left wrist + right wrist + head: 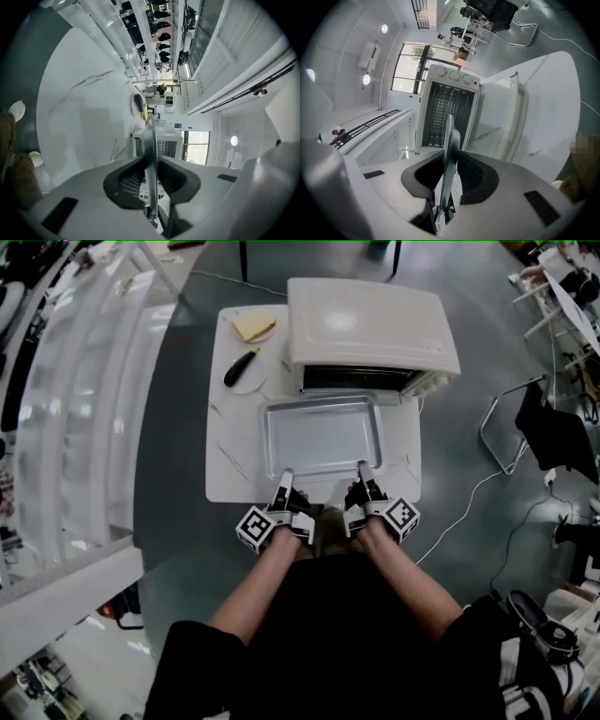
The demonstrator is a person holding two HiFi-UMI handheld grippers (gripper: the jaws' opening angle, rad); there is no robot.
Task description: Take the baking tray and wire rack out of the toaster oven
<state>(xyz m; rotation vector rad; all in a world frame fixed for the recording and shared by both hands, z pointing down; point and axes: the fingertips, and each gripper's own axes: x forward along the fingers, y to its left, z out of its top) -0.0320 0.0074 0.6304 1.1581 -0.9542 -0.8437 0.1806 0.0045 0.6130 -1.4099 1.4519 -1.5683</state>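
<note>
The silver baking tray (322,437) is held level above the white table (230,479), just in front of the cream toaster oven (367,329). My left gripper (285,476) is shut on the tray's near rim at its left corner, and my right gripper (362,469) is shut on the same rim at its right corner. In the left gripper view the tray's edge (150,154) runs thin between the pads. The right gripper view shows the rim (449,150) pinched the same way, with the oven's open mouth (446,115) and the wire rack (443,105) inside it beyond.
A white plate with a dark aubergine (241,367) and another with a slice of bread (253,326) sit on the table's left, beside the oven. The open oven door (513,117) hangs down under the tray. A cable (469,502) trails on the floor at the right.
</note>
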